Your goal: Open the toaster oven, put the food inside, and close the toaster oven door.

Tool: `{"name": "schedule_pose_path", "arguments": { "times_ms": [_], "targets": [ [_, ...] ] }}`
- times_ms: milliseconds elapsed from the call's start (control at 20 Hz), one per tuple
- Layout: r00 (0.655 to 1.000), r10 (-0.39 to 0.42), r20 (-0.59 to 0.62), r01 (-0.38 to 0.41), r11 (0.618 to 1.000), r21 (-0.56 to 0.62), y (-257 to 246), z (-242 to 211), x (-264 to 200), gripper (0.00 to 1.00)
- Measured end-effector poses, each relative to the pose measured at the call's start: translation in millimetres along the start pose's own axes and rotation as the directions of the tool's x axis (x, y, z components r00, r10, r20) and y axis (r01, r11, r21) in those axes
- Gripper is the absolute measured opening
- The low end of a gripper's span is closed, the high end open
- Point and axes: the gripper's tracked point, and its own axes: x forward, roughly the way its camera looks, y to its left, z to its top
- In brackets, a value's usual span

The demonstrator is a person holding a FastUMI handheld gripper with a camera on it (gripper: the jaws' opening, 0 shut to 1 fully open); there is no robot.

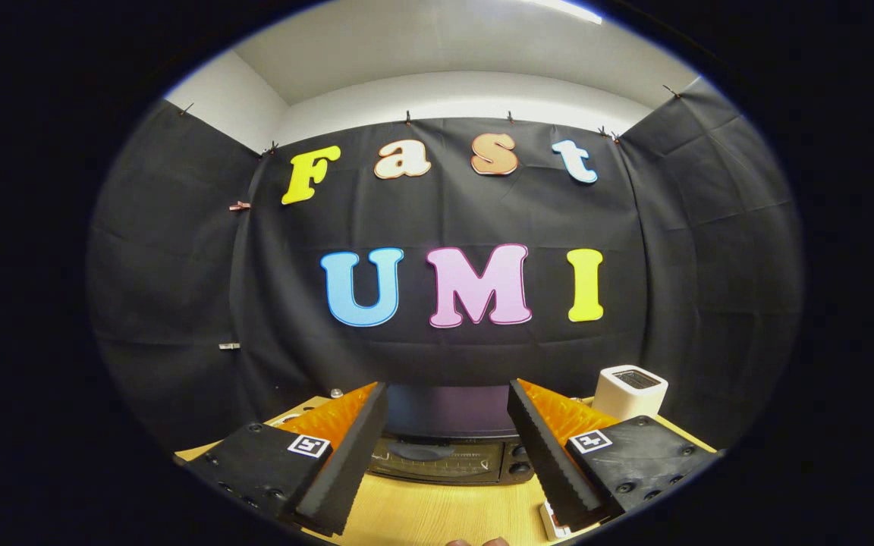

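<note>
We see the gripper (pixel 448 455) w/ jaws spread wide, holding nothing; toaster oven (pixel 448 440) sits on the table (pixel 437 512) between the fingers, door shut. White toaster (pixel 631 390) off right.

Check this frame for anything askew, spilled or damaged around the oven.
Nothing stands out. The toaster oven sits squarely on the wooden table with its door closed, beyond the gripper, whose fingers are spread apart on nothing. A white toaster stands upright to the oven's right.

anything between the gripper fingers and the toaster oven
No. In the gripper view the open gripper has nothing between its fingers; just ahead, only bare wooden table runs up to the closed toaster oven.
</note>
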Motion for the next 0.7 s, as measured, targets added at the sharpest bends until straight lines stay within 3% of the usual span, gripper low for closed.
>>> {"name": "schedule_pose_path", "arguments": {
  "times_ms": [450, 700],
  "targets": [
    [0.991, -0.024, -0.129, 0.016, 0.998, -0.066, 18, -61, 63, 0.98],
    [0.978, -0.077, -0.194, 0.057, 0.993, -0.102, 22, -105, 106, 0.98]
  ]
}}
